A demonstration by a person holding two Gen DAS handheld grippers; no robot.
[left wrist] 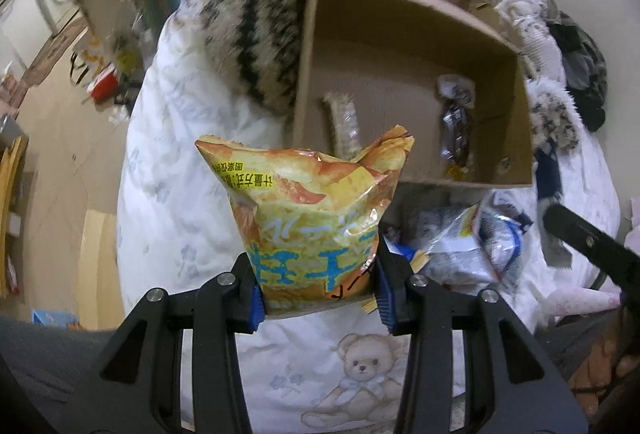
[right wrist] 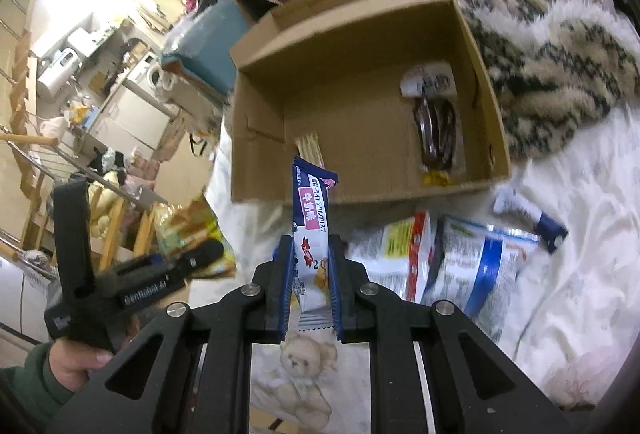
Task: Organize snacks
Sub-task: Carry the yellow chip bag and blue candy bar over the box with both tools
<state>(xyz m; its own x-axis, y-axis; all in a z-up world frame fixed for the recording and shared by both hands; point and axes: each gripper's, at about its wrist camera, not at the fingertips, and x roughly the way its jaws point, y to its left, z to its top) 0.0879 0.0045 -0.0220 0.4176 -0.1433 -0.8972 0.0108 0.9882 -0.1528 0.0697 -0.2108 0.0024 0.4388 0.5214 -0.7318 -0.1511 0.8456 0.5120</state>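
My left gripper (left wrist: 318,286) is shut on a puffy yellow-orange chip bag (left wrist: 308,218), held upright above the bedspread just short of the open cardboard box (left wrist: 400,46). In the right wrist view my right gripper (right wrist: 310,286) is shut on a slim blue-and-white snack packet (right wrist: 314,222), its top end in front of the cardboard box's (right wrist: 360,194) near wall. Inside the box lie a pale wrapped bar (left wrist: 342,118), a dark wrapped snack (right wrist: 436,130) and a small white packet (right wrist: 430,80). The left gripper with its chip bag (right wrist: 192,230) shows at the left, held by a hand (right wrist: 76,366).
Loose snack bags (right wrist: 460,262) lie on the white teddy-print bedspread (left wrist: 180,194) in front of the box, with a small blue-and-white packet (right wrist: 528,214) further right. A striped fuzzy blanket (left wrist: 256,34) borders the box. The bed's left edge drops to a cluttered floor (left wrist: 60,138).
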